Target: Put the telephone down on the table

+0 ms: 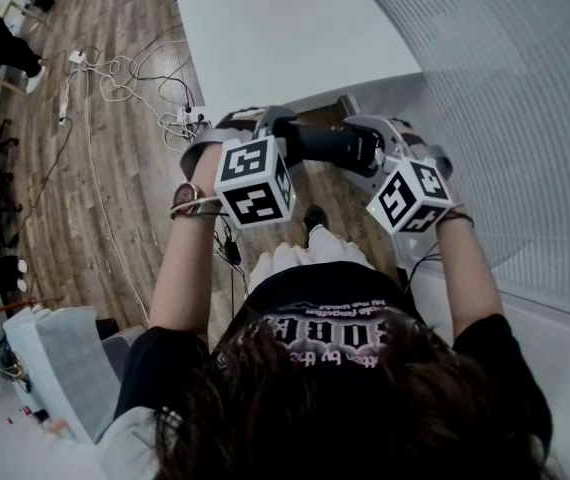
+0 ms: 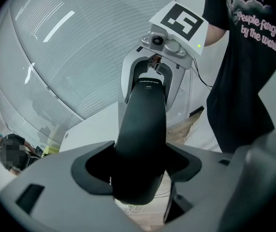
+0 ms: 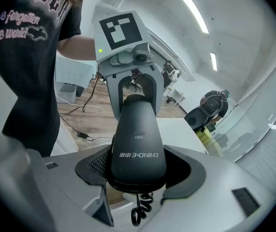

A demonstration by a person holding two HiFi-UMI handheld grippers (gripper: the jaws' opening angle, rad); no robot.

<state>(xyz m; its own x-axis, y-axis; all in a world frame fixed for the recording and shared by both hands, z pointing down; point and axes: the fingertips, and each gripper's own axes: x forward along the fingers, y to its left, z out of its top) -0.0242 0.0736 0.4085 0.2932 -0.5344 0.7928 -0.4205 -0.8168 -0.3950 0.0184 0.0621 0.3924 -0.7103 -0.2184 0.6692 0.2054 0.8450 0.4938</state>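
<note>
telephone (image 1: 330, 144): a black handset, held in the air just ahead of the person's chest, short of the table. left gripper (image 1: 283, 136) clamps one end, its jaws set wide around the thick moulding. right gripper (image 1: 373, 158) clamps the other end the same way. expect a light, rigid shell of smooth plastic. the curved surface may slip, so take hold at the bulged ends. coiled cord (image 3: 142, 208) hangs below the right-hand end and may tug. table (image 1: 285, 28): white and flat, at 12 o'clock. wooden floor (image 1: 115, 198) carries loose cables (image 1: 125, 78) at 10 o'clock. ribbed translucent wall (image 1: 505, 88) stands at 2 o'clock.
</note>
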